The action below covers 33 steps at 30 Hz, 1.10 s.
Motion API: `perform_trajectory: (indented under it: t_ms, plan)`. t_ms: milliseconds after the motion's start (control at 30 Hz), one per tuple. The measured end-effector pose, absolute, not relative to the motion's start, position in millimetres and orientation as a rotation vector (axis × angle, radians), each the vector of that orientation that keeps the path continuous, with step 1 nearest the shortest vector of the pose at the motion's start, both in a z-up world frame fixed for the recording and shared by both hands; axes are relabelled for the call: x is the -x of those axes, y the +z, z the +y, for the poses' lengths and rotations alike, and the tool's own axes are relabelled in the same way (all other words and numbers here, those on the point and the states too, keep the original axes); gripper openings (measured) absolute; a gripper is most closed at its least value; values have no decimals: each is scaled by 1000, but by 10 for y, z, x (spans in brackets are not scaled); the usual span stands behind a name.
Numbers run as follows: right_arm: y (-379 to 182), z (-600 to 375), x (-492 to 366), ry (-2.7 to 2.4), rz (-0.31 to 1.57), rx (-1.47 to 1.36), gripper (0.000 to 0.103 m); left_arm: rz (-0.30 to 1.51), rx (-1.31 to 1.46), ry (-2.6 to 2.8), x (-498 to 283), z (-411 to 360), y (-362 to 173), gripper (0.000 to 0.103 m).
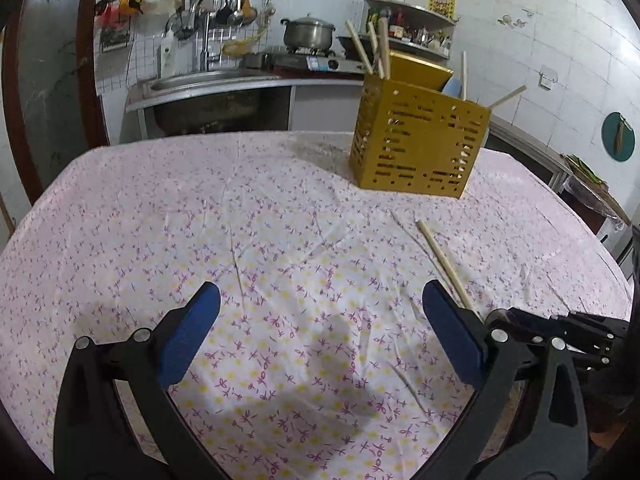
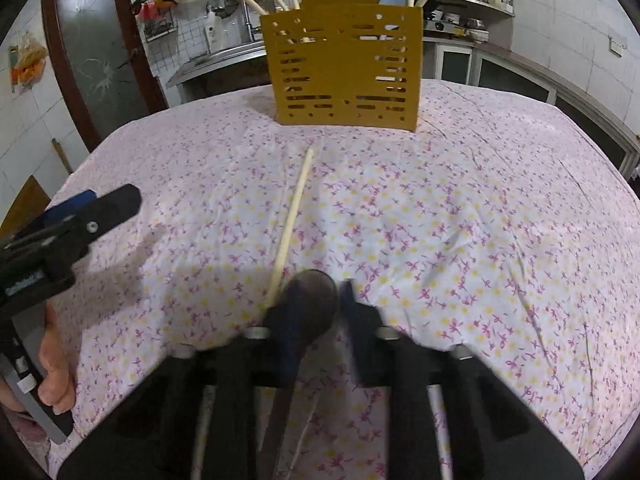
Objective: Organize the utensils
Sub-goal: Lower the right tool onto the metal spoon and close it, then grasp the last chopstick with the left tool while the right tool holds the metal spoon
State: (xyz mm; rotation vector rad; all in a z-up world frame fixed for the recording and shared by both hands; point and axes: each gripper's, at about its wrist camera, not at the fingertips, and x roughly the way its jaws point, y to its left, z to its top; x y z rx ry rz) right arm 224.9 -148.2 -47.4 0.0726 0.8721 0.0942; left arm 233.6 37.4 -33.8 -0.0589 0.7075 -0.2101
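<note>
dark spoon (image 2: 310, 300) between right gripper (image 2: 316, 300) pads (pinched), chopstick (image 2: 291, 224) just beside

A home kitchen, worn by daily cooking. White wall tiles (image 1: 560, 60) line the room. At about 11 o'clock in the left wrist view, ladles and skimmers (image 1: 224, 0) hang from a wall rack above a steel sink (image 1: 208, 80). At 12 o'clock, a lidded steel pot (image 1: 308, 32) sits on a tabletop gas stove (image 1: 316, 62), while a corner shelf (image 1: 420, 20) at 1 o'clock holds bottles and jars. A dark wooden door frame (image 1: 86, 60) rises at 10 o'clock. In the foreground, a table under a pink floral cloth (image 1: 280, 240) carries a yellow perforated utensil caddy (image 1: 420, 140) holding chopsticks.
</note>
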Motion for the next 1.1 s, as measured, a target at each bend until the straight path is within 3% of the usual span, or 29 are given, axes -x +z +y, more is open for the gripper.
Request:
perform_trajectory:
  t_ms: [300,667,1000,1100]
  plan:
    - [-435,-1589,-2195,129,831,-142,4,764,112,-191,-2435,451,-421,98]
    - [-344,-1831,-2270,98,800,-150,4,776,126,-192,-2445,374,-405,98]
    - [-218,-2453,-2636,-28,744,-113,4,811,69,-235,-2689,-426,-337,98]
    - [-168,-2628,-2625,-54,718,-140,4,841,14,-220,-2800,-698,-417,92]
